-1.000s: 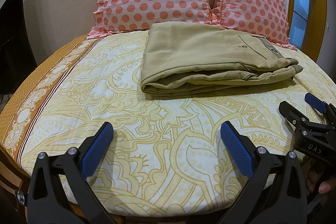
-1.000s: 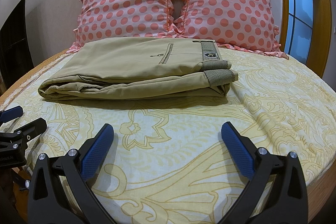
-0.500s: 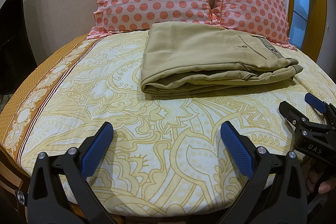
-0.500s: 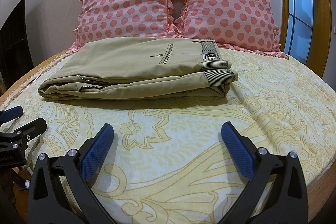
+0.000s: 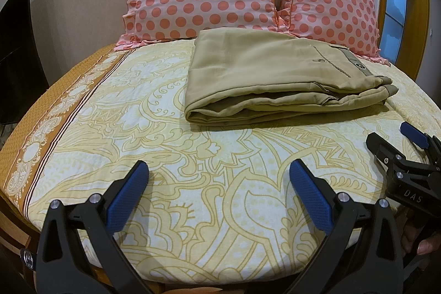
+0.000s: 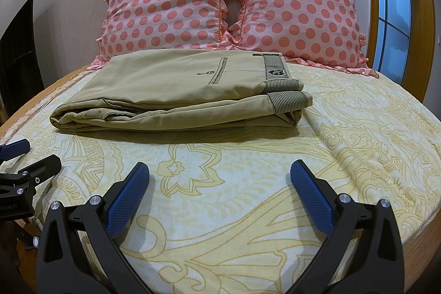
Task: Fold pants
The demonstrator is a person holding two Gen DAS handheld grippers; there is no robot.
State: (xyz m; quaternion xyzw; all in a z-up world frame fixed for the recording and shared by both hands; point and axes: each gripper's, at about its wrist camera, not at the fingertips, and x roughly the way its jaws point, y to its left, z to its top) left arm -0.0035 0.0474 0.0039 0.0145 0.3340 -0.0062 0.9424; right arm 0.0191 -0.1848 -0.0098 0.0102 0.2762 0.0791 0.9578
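Note:
Khaki pants (image 5: 270,79) lie folded into a flat rectangular stack on the bed, in front of the pillows; in the right wrist view (image 6: 176,95) their striped waistband lining faces right. My left gripper (image 5: 217,172) is open and empty, low over the sheet near the bed's front edge, well short of the pants. My right gripper (image 6: 219,172) is open and empty, also near the front edge. Each gripper shows at the edge of the other's view: the right one (image 5: 397,145), the left one (image 6: 30,156).
A bed with a yellow patterned sheet (image 5: 137,128) fills both views. Two pink polka-dot pillows (image 6: 165,2) (image 6: 297,15) lean against the wall behind the pants. A wooden-framed window (image 6: 391,4) stands at the right, a dark panel (image 5: 16,51) at the left.

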